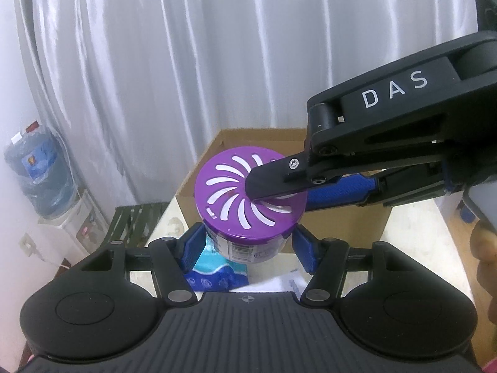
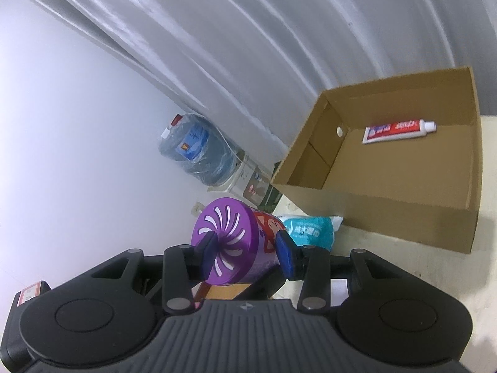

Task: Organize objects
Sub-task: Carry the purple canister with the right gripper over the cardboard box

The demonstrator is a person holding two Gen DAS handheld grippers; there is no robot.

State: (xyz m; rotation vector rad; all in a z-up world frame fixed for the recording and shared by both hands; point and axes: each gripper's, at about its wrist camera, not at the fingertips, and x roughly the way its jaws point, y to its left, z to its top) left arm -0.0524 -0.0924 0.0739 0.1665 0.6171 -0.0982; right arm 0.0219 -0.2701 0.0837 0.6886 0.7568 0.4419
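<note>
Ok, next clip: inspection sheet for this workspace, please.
Surface: pale table, worn.
Job's things: purple-lidded canister; cardboard box holding a toothpaste tube; teal wipes pack beside the box.
Clutter: white papers on the table.
Grippers: left hand-held gripper shut on the canister's body; right hand-held gripper shut on it, lid to base.
Cables: nothing seen.
Surroundings: grey curtain, water dispenser.

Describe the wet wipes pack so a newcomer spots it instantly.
Start at the open cardboard box on the table. Just outside its near-left corner lies the wet wipes pack, a soft teal pouch with white lettering, behind the purple-lidded air freshener can. It is the only soft, teal item.
</note>
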